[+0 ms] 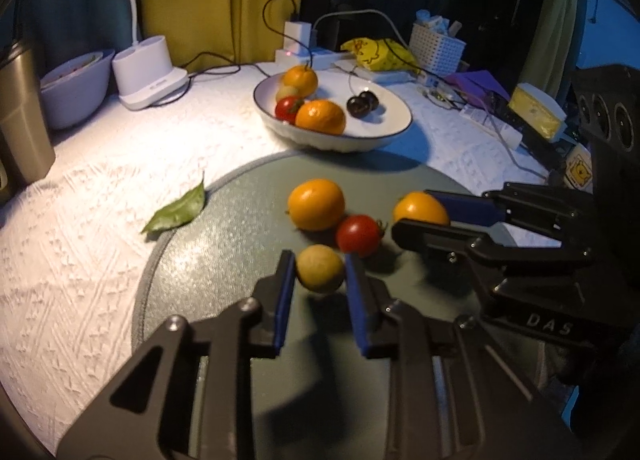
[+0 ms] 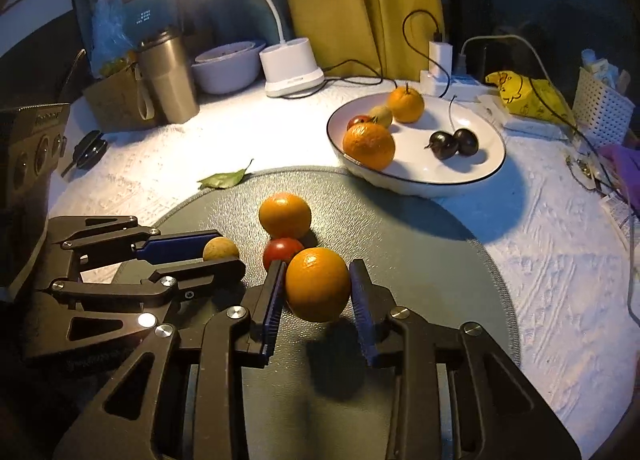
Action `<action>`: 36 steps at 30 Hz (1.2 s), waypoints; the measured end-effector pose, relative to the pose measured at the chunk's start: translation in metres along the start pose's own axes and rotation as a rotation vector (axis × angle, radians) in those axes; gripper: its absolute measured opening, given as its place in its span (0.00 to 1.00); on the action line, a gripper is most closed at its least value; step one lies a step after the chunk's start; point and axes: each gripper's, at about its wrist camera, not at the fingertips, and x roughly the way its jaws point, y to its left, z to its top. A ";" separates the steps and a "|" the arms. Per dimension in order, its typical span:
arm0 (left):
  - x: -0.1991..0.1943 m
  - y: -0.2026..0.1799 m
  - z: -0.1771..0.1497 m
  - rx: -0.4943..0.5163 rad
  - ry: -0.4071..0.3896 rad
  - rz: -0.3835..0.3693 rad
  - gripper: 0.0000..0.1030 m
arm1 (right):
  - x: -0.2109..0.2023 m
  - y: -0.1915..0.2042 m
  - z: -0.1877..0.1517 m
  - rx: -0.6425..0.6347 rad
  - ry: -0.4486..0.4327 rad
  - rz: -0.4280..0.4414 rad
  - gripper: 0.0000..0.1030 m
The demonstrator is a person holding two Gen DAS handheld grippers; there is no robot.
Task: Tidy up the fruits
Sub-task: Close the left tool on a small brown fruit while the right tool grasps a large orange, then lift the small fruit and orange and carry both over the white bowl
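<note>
Left hand-held gripper (image 1: 320,274) clamps the yellowish fruit (image 1: 319,268) — right hand-held gripper (image 2: 318,286) clamps 1 orange (image 2: 317,284).

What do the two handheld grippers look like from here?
Both match: the left gripper and right gripper have matte black linkage frames with triangular cutouts, silver screw heads, and flat blue finger pads. The right one's body carries pale "DAS" lettering and three round ports. No cables or sleeves show.

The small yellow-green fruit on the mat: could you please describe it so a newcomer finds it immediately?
Start at the round grey mat before the white bowl. Among its four fruits, the small yellow-green fruit sits nearest, between the left gripper pads: smallest, dull, neither orange nor red.
</note>
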 end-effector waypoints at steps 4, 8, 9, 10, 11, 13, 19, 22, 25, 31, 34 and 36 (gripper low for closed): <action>-0.005 -0.003 0.006 0.006 -0.014 -0.002 0.26 | -0.009 -0.005 0.003 0.006 -0.023 -0.009 0.34; -0.008 -0.007 0.013 0.016 -0.023 -0.002 0.26 | -0.018 -0.012 0.007 0.011 -0.043 -0.016 0.34; -0.009 -0.008 0.014 0.018 -0.025 0.000 0.26 | -0.019 -0.013 0.008 0.012 -0.047 -0.018 0.34; -0.010 -0.009 0.016 0.022 -0.029 0.000 0.26 | -0.021 -0.015 0.008 0.014 -0.052 -0.020 0.34; -0.011 -0.010 0.018 0.026 -0.032 -0.001 0.26 | -0.023 -0.018 0.009 0.016 -0.059 -0.021 0.34; -0.014 -0.013 0.022 0.035 -0.046 -0.006 0.26 | -0.025 -0.022 0.011 0.024 -0.069 -0.021 0.34; -0.017 -0.022 0.036 0.052 -0.068 -0.012 0.26 | -0.030 -0.035 0.018 0.043 -0.098 -0.015 0.34; -0.015 -0.027 0.042 0.057 -0.072 -0.013 0.26 | -0.031 -0.041 0.022 0.047 -0.108 -0.013 0.34; -0.013 -0.029 0.050 0.057 -0.083 -0.018 0.26 | -0.032 -0.048 0.026 0.050 -0.111 -0.016 0.34; -0.005 -0.033 0.065 0.058 -0.094 -0.029 0.26 | -0.033 -0.065 0.036 0.041 -0.112 -0.034 0.34; 0.001 -0.034 0.073 0.062 -0.091 -0.034 0.26 | -0.032 -0.074 0.041 0.047 -0.117 -0.042 0.34; 0.006 -0.036 0.079 0.068 -0.091 -0.038 0.26 | -0.031 -0.079 0.044 0.053 -0.122 -0.044 0.34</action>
